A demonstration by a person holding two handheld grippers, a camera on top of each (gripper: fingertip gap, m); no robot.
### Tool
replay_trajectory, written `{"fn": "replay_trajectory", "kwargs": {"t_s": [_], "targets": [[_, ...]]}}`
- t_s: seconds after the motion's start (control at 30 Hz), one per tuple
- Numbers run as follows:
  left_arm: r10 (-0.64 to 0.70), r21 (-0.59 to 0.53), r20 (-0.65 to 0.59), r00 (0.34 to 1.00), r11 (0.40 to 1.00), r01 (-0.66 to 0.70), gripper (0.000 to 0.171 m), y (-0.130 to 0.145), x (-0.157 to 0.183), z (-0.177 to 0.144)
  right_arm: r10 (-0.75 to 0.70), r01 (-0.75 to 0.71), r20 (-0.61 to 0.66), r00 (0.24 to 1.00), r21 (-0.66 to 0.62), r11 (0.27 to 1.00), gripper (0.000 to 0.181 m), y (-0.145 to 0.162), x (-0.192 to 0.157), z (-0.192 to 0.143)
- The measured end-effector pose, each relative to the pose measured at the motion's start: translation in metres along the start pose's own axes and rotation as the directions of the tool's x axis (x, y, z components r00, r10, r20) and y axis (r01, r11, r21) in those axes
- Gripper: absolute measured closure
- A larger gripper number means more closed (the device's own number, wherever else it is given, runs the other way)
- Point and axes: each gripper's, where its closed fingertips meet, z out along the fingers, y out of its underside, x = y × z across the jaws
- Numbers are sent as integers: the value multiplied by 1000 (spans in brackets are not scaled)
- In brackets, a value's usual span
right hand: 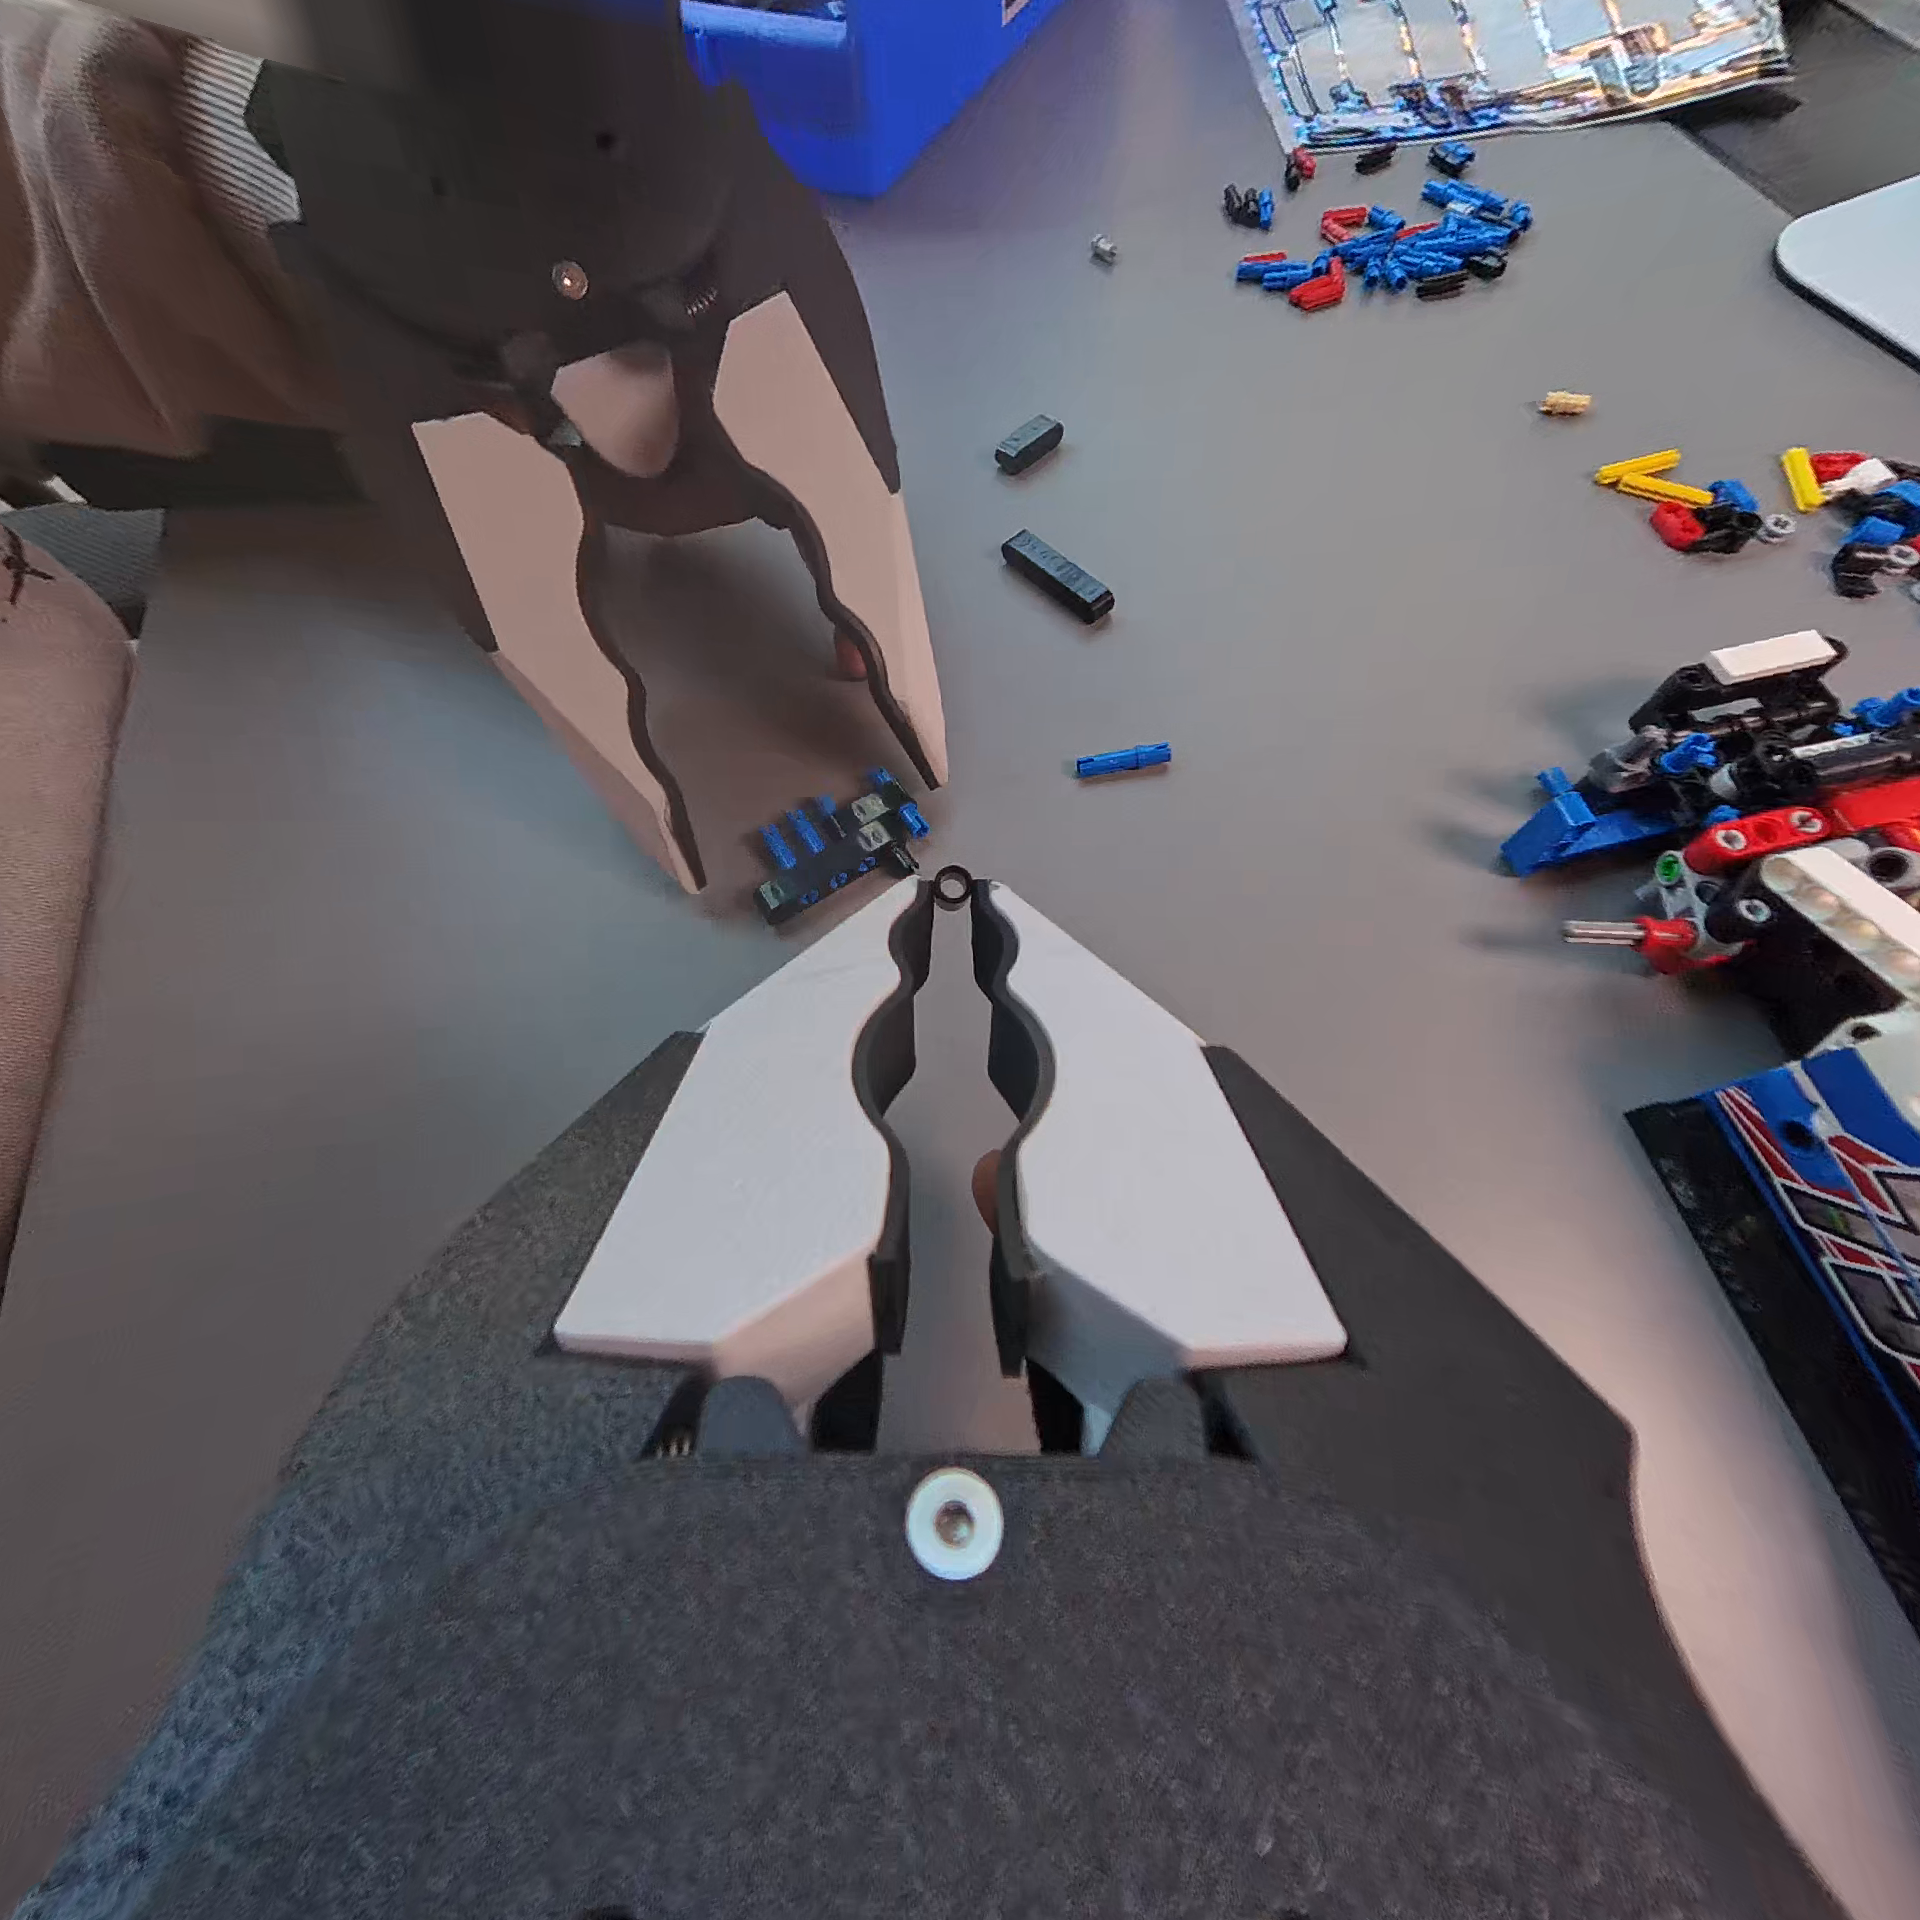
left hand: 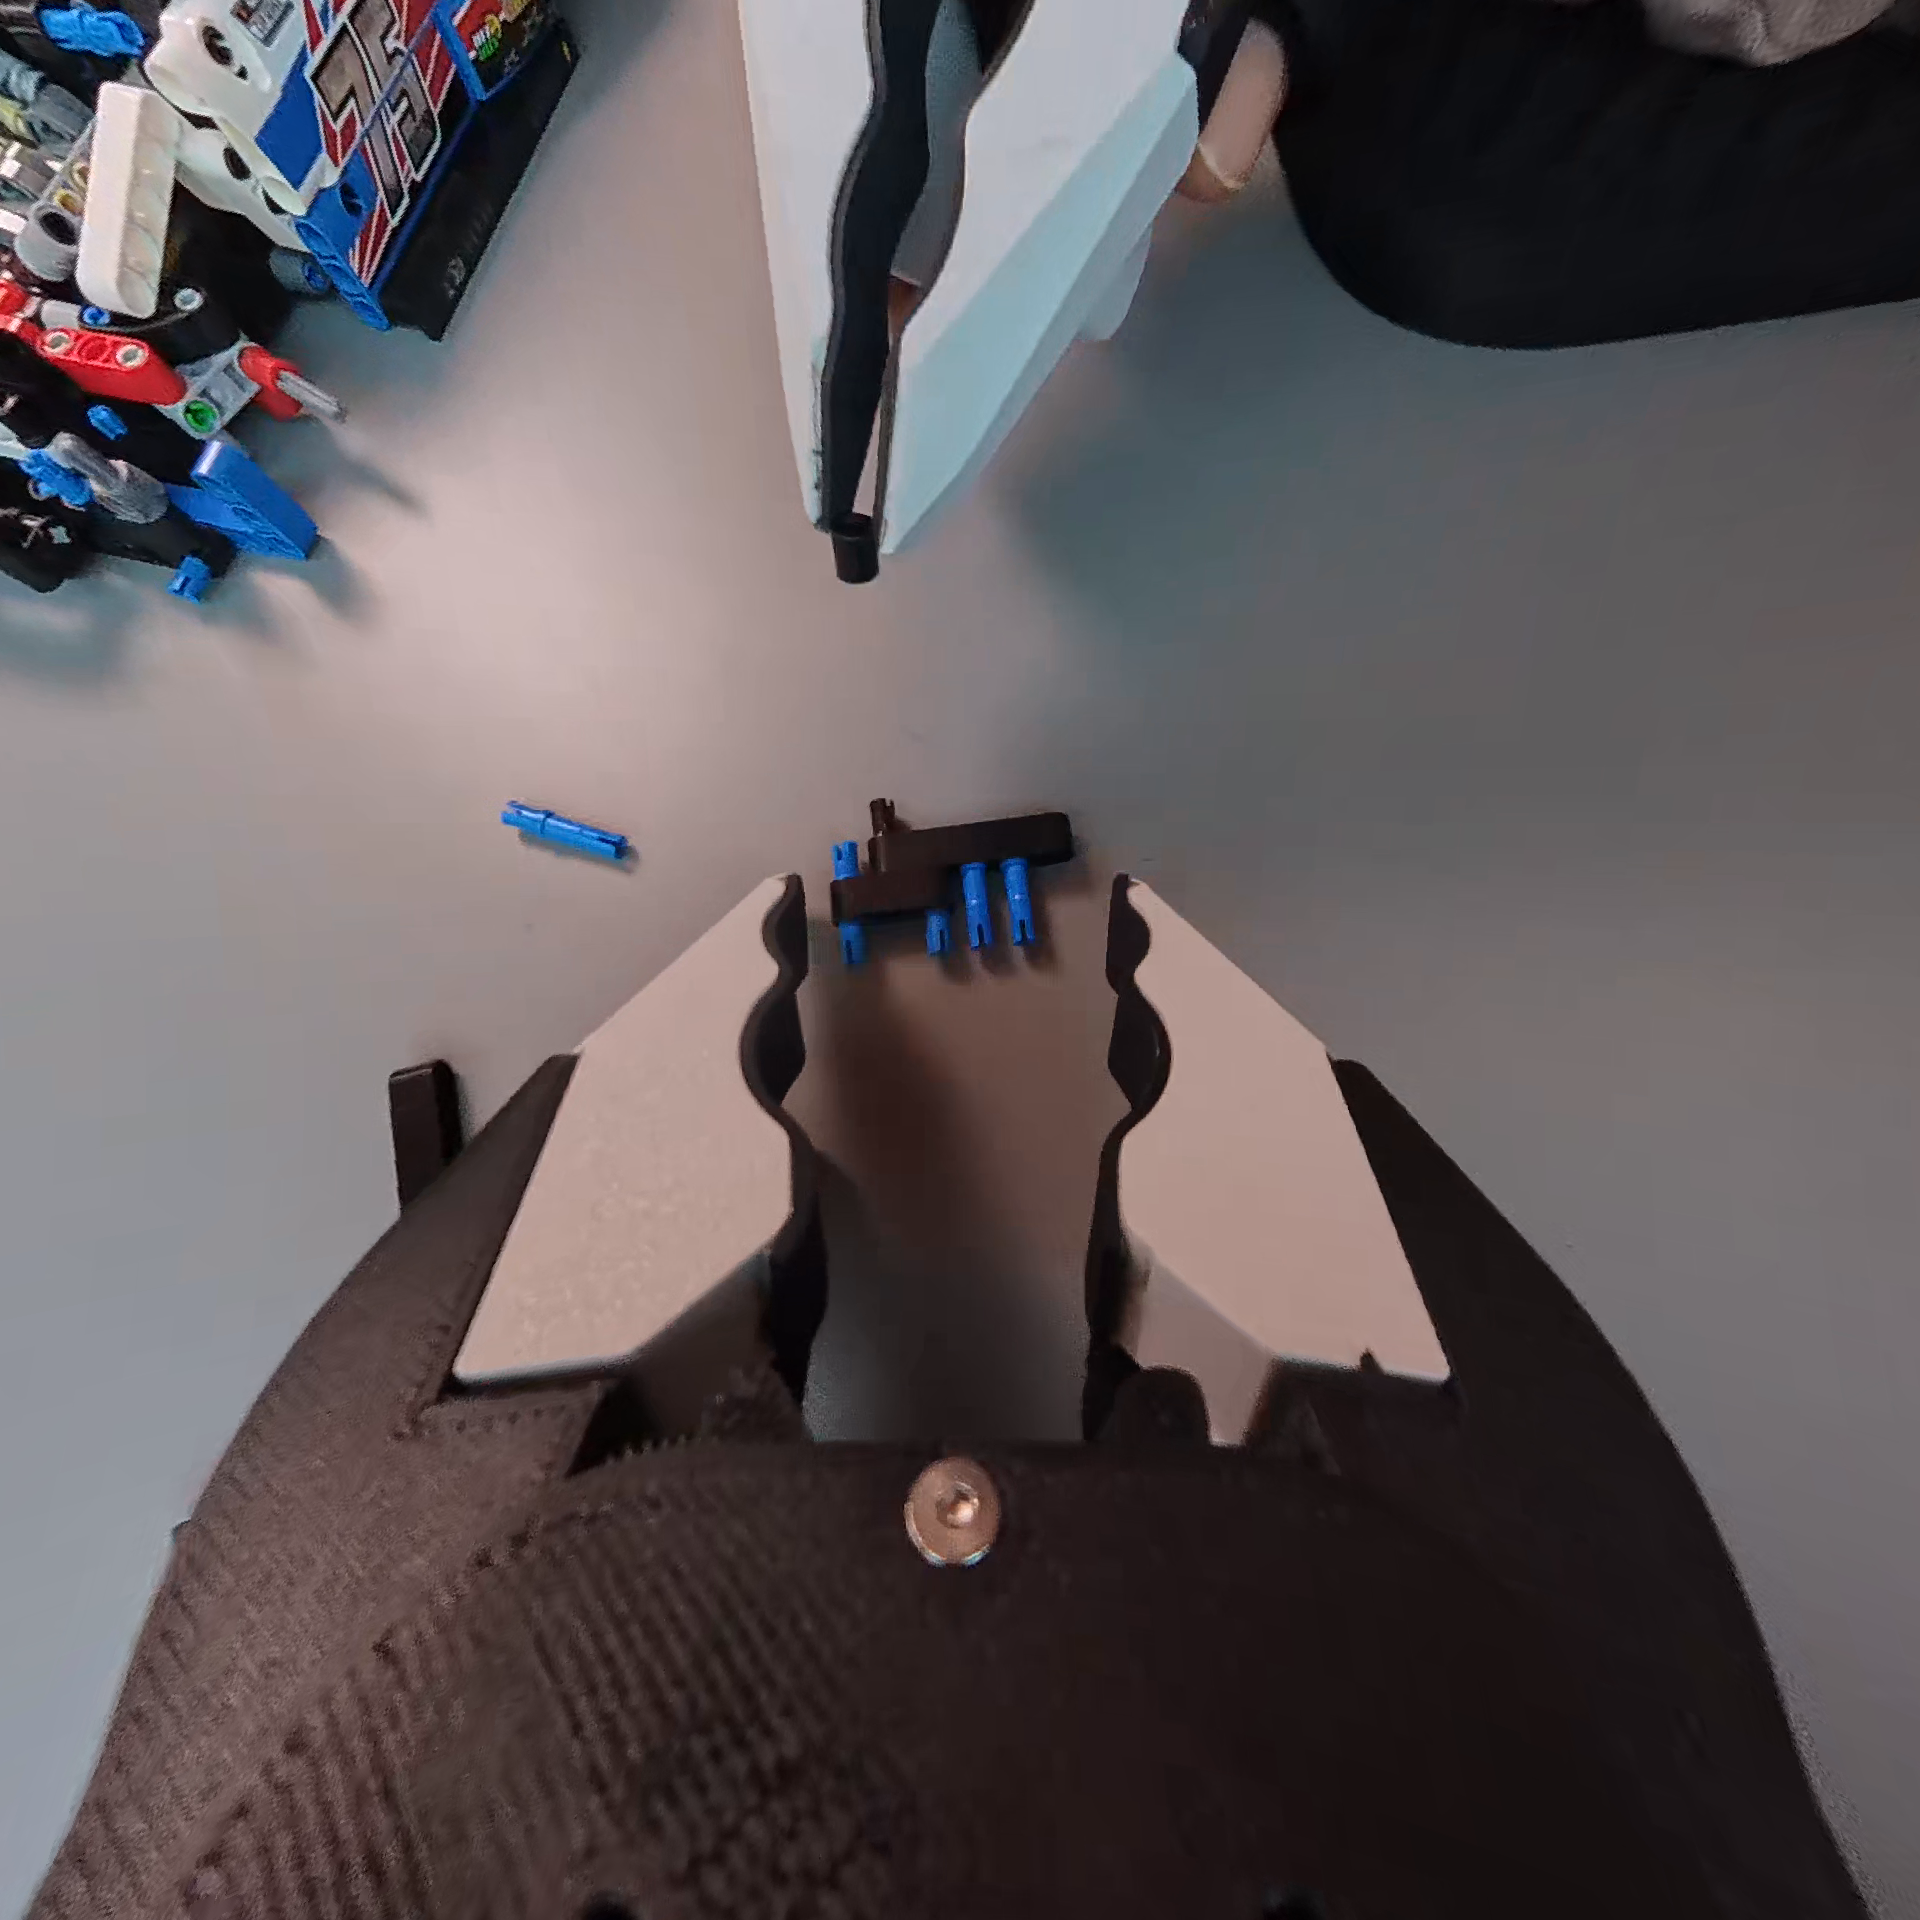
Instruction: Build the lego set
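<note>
A small black beam with several blue pins (left hand: 951,878) lies on the grey table just beyond my left gripper (left hand: 958,883), which is open and empty, its fingertips either side of the piece. The piece also shows in the right wrist view (right hand: 831,847), between the left gripper (right hand: 816,831) and mine. My right gripper (right hand: 950,888) is shut on a small black bush (right hand: 950,887) at its tips. In the left wrist view the right gripper (left hand: 854,530) points down from above, with the black bush (left hand: 854,551) at its tips, apart from the beam.
A loose blue pin (left hand: 566,829) lies left of the beam, also seen in the right wrist view (right hand: 1122,760). A partly built car model (right hand: 1766,831), the set's box (right hand: 1818,1195), two black beams (right hand: 1057,577), a pile of small parts (right hand: 1382,239), a booklet (right hand: 1507,62) and a blue bin (right hand: 862,94) surround the workspace. The gap from one gripper's tips to the other's is roughly 6 cm. About 5 cm separates my left fingertips from the loose blue pin (left hand: 566,829). My right wrist view (right hand: 1114,752) looks at it from another angle.
</note>
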Motion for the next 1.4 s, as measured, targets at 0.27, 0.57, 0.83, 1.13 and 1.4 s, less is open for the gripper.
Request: {"fn": "replay_trajectory", "kwargs": {"t_s": [0.27, 0.57, 0.83, 1.13, 1.4], "targets": [[117, 23, 43, 992, 993, -118, 134, -1, -1, -2, -26, 26, -1, 1000, -89, 996, 177, 16, -4, 8], [292, 147, 211, 933, 934, -325, 135, -28, -4, -17, -295, 258, -96, 951, -282, 924, 174, 33, -1, 16], [370, 163, 311, 876, 887, -432, 134, -39, -5, -24, -72, 69, -45, 996, -61, 996, 161, 2, -6, 5], [351, 292, 475, 807, 802, -521, 130, -70, -5, -52, 199, -253, 260, 945, 194, 948, 176, -43, -32, -2], [-99, 701, -264, 959, 663, 261, 148, -103, 12, -95, -106, -9, 219, 970, 468, 884, 176, -82, -58, -27]]}}
